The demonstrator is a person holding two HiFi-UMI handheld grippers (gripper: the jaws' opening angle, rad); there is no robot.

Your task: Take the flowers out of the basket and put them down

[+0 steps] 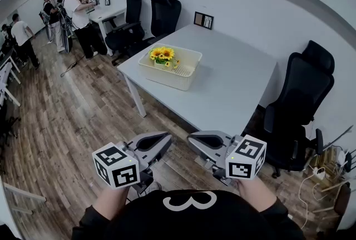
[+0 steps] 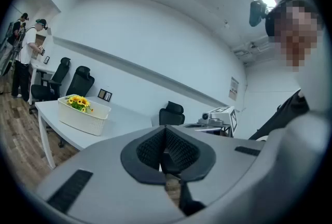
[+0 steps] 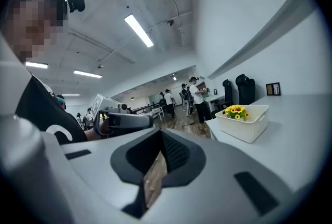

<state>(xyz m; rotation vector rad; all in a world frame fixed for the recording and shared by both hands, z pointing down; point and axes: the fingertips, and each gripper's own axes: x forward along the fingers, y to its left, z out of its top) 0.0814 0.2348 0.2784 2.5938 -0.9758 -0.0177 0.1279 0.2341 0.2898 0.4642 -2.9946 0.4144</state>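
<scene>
Yellow sunflowers (image 1: 162, 55) stand in a white perforated basket (image 1: 177, 74) near the left end of a white table (image 1: 233, 86). In the left gripper view the flowers (image 2: 78, 102) and basket (image 2: 85, 119) lie far off to the left; in the right gripper view the flowers (image 3: 236, 111) and basket (image 3: 248, 125) are off to the right. My left gripper (image 1: 166, 139) and right gripper (image 1: 192, 139) are held side by side close to my body, over the wooden floor, well short of the table. Both are shut with nothing between the pads (image 2: 179, 153), (image 3: 174, 151).
A black office chair (image 1: 300, 105) stands at the table's right side and two more (image 1: 146, 16) at its far end. A small picture frame (image 1: 203, 20) sits on the table by the wall. Several people (image 1: 78, 11) stand at desks at the back left. Cables (image 1: 320, 175) lie on the floor at the right.
</scene>
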